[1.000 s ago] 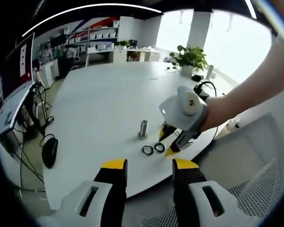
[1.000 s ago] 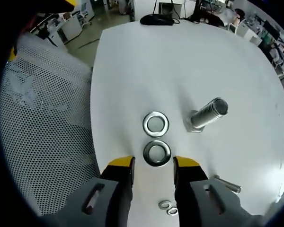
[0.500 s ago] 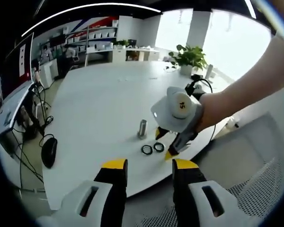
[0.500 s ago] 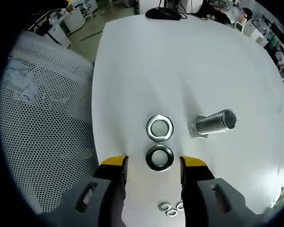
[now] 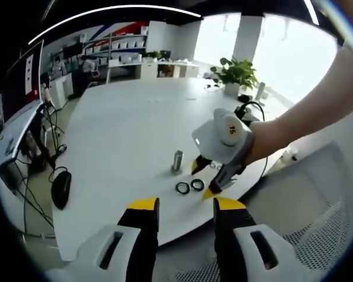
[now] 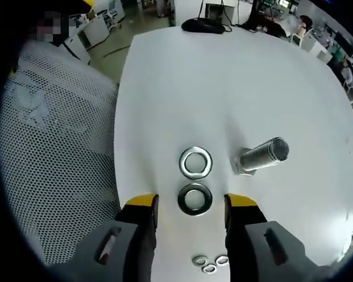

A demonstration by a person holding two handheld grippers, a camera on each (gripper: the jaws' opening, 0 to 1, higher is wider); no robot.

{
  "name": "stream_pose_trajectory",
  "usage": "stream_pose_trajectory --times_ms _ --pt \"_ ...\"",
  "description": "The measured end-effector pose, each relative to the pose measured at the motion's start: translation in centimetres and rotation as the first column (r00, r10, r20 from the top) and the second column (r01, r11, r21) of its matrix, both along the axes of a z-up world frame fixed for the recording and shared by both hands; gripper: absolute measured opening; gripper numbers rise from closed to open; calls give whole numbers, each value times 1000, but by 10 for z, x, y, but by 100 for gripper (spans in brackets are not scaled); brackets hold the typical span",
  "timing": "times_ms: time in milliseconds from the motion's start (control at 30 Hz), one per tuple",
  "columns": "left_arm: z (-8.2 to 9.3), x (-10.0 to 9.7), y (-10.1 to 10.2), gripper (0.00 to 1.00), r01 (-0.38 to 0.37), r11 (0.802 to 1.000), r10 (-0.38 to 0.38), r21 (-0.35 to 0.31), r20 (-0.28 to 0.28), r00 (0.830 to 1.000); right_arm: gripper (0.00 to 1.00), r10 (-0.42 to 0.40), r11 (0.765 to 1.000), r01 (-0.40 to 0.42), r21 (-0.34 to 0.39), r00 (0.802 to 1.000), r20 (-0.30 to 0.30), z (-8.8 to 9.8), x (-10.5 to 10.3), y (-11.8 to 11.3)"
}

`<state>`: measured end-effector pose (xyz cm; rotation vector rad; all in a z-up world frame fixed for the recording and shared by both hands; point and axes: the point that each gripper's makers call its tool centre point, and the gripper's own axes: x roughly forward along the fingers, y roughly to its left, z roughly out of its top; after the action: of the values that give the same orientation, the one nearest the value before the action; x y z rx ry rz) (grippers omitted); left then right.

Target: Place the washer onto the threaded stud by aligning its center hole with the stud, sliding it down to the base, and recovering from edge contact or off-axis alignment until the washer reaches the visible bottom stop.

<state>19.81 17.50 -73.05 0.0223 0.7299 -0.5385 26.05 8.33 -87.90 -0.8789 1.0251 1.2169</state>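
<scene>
Left gripper view: looks from off the near edge of the white table, well back, facing across it toward the far shelves and windows. Right gripper view: close above the table, angled down from the opposite side, beside the mesh chair. Shared: threaded stud and two washers near that edge.

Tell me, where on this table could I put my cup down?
The table is bare between the stud and the mouse at the far edge. It is crowded near the chair: two washers lie beside the stud, small rings sit by the right gripper.
</scene>
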Motion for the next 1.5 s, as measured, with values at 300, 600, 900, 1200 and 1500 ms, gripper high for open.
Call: stream_pose_trajectory --times_ms 300,600,900,1200,1500 --pt "1 1 0 34 -2 1000 2 -5 5 1000 32 48 998 -48 -52 999 -1 -2 -1 -4" --pt "-1 -1 -2 35 10 1000 -10 -2 -7 1000 29 88 986 -89 -142 996 -10 -2 -5 -2" --pt "0 -2 -3 36 12 1000 -12 -1 -5 1000 27 109 978 -110 -180 994 -18 -2 -6 -3" --pt "0 -1 -2 38 9 1000 -9 -2 -1 1000 27 99 974 -101 -201 995 -23 -2 -5 -3" --pt "0 0 -1 37 4 1000 -4 0 3 1000 27 85 981 -88 -173 996 -23 -1 -6 -4"
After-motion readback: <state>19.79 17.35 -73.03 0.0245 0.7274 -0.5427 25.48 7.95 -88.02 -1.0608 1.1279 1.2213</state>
